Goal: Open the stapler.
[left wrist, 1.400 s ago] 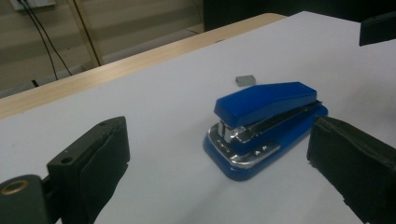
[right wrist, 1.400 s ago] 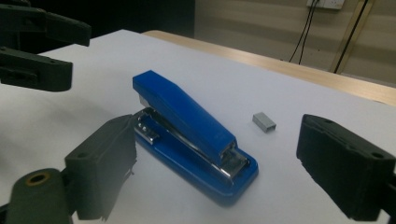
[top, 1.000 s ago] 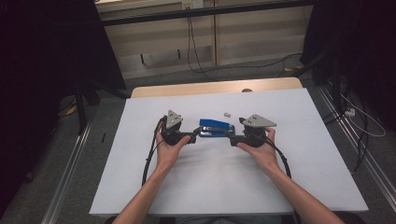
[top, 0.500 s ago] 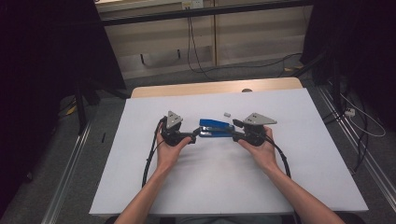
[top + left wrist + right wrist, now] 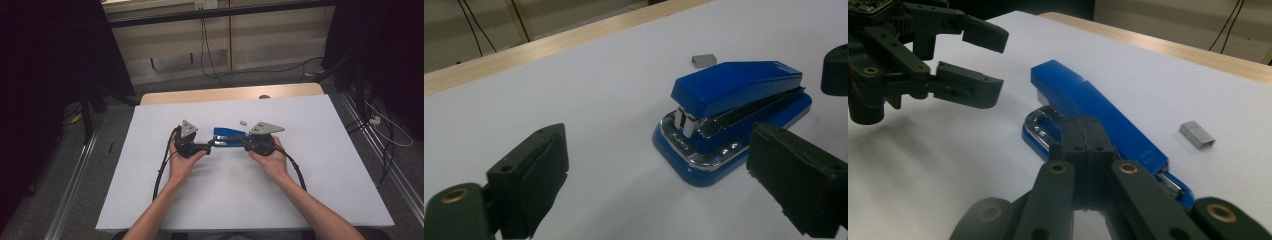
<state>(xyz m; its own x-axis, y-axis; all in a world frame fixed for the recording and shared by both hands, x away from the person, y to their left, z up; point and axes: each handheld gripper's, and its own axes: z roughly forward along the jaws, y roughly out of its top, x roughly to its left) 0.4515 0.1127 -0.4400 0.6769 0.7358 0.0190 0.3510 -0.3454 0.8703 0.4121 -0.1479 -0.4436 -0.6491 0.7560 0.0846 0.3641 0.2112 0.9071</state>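
Blue stapler [image 5: 229,137] lay mid-counter [image 5: 325,165], between both tongs. Left tongs [image 5: 210,145] at its 9 o'clock, jaws spread wide, gripping nothing. Right tongs [image 5: 243,144] at its 3 o'clock, jaws pressed together, empty, just beside the stapler's body. Loose staple strip [image 5: 243,122] at stapler's 1 o'clock

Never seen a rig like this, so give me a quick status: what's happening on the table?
Left gripper jaws open, facing blue stapler. Right gripper jaws shut, over the stapler's rear. Stapler flat on the table, ungripped. Small staple strip lies beside it.
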